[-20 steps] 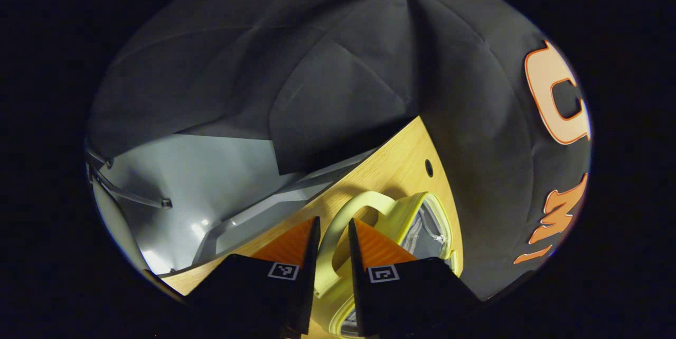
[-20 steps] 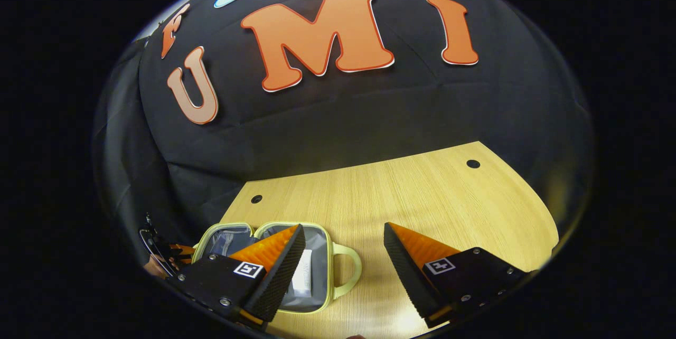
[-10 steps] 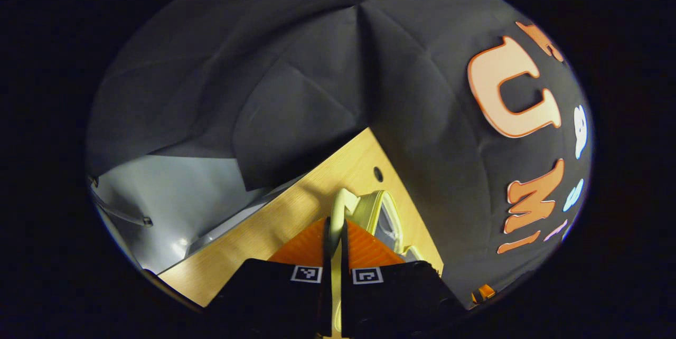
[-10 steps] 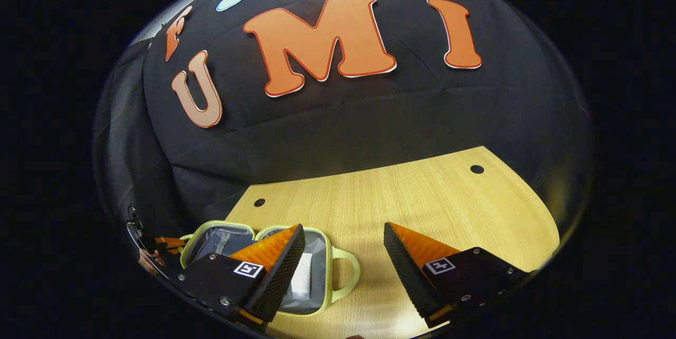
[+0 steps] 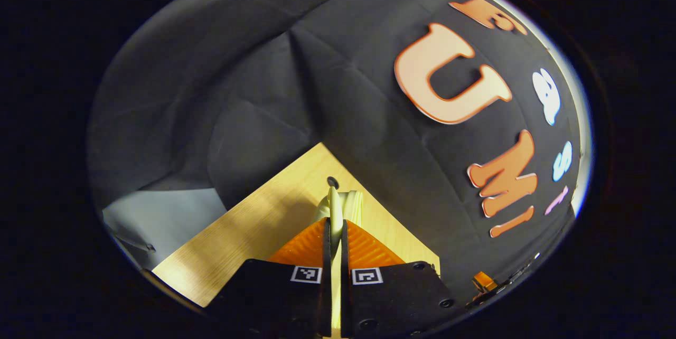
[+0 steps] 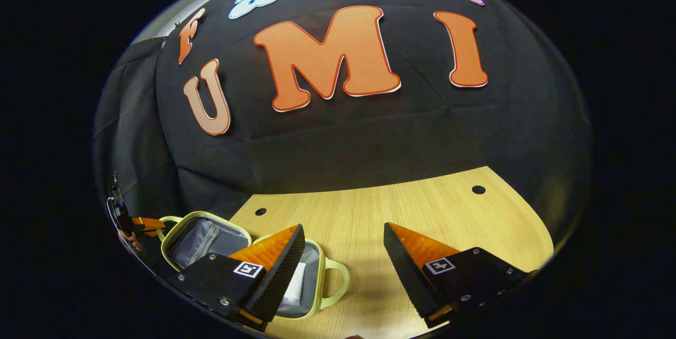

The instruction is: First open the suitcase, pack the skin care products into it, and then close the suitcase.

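In the left gripper view, the left tool (image 5: pixel 334 233) is clamped on the pale yellow-green handle (image 5: pixel 335 207) of the suitcase, above the wooden surface (image 5: pixel 253 233).

In the right gripper view, the right tool (image 6: pixel 343 241) hangs with fingers wide apart over the surface. The suitcase (image 6: pixel 211 233) lies at lower left, its grey-lined lid raised, a white skin care tube (image 6: pixel 293 283) inside; any lettering on it is too small to read.
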`<state>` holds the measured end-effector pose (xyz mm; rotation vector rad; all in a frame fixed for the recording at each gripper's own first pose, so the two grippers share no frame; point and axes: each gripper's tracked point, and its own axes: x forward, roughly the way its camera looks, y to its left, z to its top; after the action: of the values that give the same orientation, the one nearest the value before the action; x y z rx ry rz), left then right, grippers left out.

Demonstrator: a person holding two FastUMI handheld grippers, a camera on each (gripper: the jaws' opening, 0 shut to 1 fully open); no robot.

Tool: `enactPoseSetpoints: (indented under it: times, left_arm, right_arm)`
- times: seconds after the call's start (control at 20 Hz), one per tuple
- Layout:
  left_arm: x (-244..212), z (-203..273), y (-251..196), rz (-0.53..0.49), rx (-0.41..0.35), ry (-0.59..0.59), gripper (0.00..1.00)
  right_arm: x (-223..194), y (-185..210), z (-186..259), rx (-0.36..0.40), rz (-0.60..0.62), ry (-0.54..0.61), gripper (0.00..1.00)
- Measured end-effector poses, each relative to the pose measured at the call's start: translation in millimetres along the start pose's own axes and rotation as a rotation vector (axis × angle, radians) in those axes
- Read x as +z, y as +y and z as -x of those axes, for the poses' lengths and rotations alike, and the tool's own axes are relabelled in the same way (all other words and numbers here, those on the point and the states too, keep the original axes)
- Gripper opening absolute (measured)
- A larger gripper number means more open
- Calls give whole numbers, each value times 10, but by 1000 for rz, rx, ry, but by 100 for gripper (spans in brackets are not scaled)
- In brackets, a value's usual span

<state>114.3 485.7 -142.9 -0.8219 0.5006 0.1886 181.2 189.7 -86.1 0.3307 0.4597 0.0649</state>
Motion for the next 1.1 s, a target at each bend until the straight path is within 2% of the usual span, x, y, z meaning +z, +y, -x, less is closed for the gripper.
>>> enactPoseSetpoints:
  times: [0.15, 0.3, 0.6, 1.1]
  left_arm:
    - [29, 132, -479, -51, -57, -17, 7]
    - [-66, 147, -805, -75, -82, -21, 7]
    - [-238, 260, -1287, -49, -154, -32, 7]
    - [-953, 170, -2341, -108, -295, 41, 5]
  right_arm:
    - [16, -90, 24, 14, 0, -3, 95]
    - [58, -110, 30, 42, -15, -10, 95]
    - [151, -209, 46, 93, -41, -20, 95]
    - [205, -376, 56, 134, -37, -37, 95]
